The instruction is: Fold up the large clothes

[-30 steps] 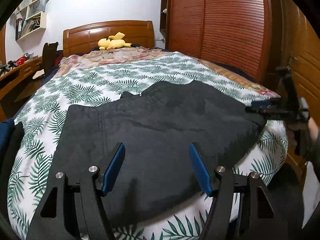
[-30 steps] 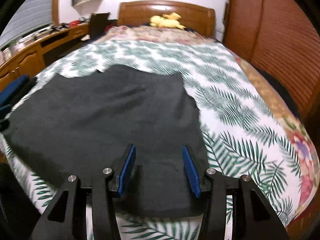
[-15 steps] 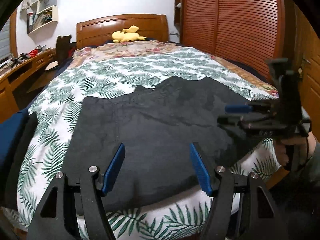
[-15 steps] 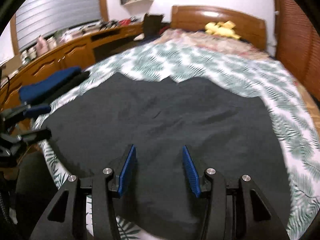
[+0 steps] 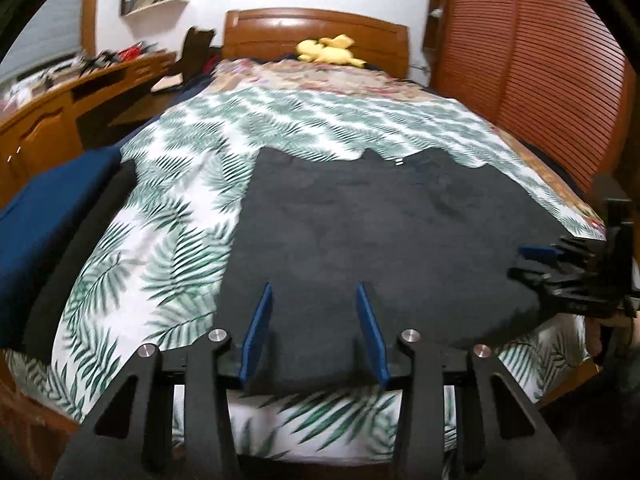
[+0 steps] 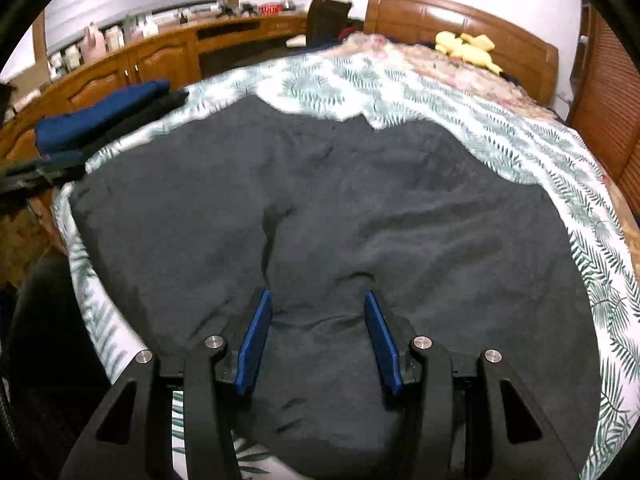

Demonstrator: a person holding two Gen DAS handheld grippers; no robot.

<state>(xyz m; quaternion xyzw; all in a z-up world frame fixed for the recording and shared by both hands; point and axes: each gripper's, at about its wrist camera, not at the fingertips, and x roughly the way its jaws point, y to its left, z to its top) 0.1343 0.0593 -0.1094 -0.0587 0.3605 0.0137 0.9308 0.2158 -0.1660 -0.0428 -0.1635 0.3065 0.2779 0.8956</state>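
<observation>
Nearest, left tongs (image 5: pixel 312 322) spread wide, hovering over the near hem of the garment (image 5: pixel 380 240), gripping nothing. Right tongs (image 6: pixel 318 336) likewise spread, low over a bunched ridge of the garment near its edge, no cloth pinched as far as can be told. Beyond the tongs, garment lying flat and dark on the bed (image 5: pixel 180 208), near the foot, well short of the headboard (image 5: pixel 316 36). Judged barely begun: spread out, maybe smoothed, no fold yet visible; every fold left. Long axis across the bed, side to side; notched edge, likely the collar, toward the headboard. Farthest, toy (image 5: pixel 326 52) against the headboard.
</observation>
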